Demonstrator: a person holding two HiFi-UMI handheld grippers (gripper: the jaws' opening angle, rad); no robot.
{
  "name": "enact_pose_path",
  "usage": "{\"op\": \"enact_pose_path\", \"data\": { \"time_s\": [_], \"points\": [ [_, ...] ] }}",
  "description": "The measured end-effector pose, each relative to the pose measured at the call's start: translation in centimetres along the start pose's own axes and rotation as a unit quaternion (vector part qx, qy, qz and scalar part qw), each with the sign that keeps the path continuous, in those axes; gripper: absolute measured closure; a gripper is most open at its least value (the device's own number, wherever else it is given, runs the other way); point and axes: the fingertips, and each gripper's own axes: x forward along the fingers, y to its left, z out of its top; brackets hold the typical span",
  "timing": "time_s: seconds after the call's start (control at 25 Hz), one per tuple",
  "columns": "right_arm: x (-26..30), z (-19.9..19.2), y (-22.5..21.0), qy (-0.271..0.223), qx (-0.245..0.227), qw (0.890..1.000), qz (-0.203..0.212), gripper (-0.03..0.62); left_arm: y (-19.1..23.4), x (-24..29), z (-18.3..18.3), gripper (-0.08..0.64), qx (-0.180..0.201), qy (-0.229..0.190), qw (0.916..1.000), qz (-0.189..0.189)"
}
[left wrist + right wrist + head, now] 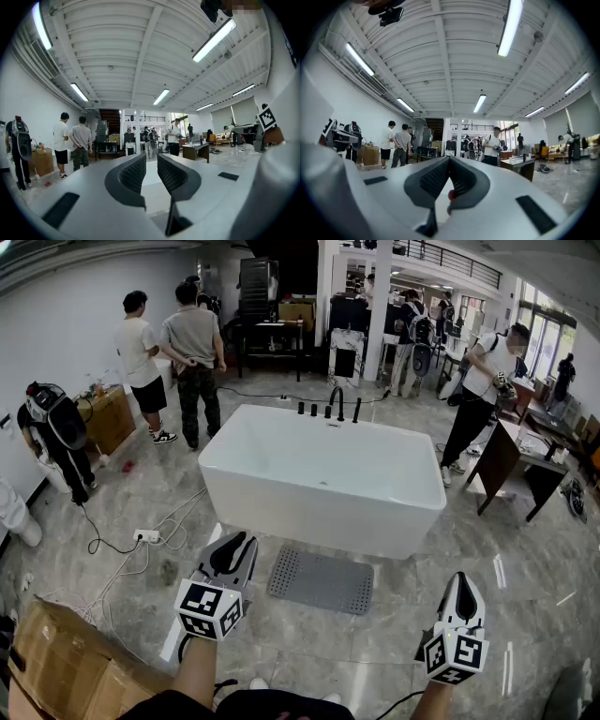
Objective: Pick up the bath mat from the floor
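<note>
The grey bath mat (321, 579) lies flat on the floor at frame centre, just below the white bathtub (323, 474). A cardboard box (66, 667) fills the lower left, with a power strip (147, 536) above it. The left gripper (234, 545) has its jaws slightly parted with nothing between them; the right gripper (461, 585) has its jaws closed together on nothing.

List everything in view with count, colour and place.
bathtub: one, white, centre of the floor
faucet set: one, black, on the tub's far rim
bath mat: one, grey, flat on the floor before the tub
cardboard box: one, brown, bottom left corner
power strip: one, white, floor left of the tub
table: one, dark brown, right of the tub
people: several, mixed clothing, along the room's edges
left tongs: one, white and black, slightly open, empty, left of the mat
right tongs: one, white and black, shut, empty, right of the mat
</note>
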Motion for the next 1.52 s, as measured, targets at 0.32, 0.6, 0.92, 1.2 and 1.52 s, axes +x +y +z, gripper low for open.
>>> {"op": "enact_pose_path", "data": {
  "time_s": [0.32,0.6,0.92,1.2,1.52],
  "points": [
    [-0.2,-0.3,1.0,-0.003,-0.007,1.000,-0.001,0.574,0.3,-0.3,-0.6,0.483,-0.001,0.004,1.0000,-0.003],
    [-0.5,-1.2,0.1,-0.002,-0.001,1.000,0.007,0.572,-1.4,-0.2,-1.3,0.483,-0.002,0.018,0.9998,-0.005],
    [-0.9,-2.5,-3.5,0.010,-0.005,1.000,0.029,0.572,-6.4,0.5,-1.8,0.483,-0.010,0.036,0.9993,-0.003],
    [-1.0,-3.8,-7.2,0.001,0.019,0.999,0.042,0.572,-10.0,0.9,-2.1,0.483,-0.026,0.031,0.9992,0.006],
    [0.1,-5.2,-9.4,0.002,0.023,0.998,0.053,0.572,-12.8,3.1,-2.2,0.483,-0.007,0.034,0.9994,0.001]
  ]
}}
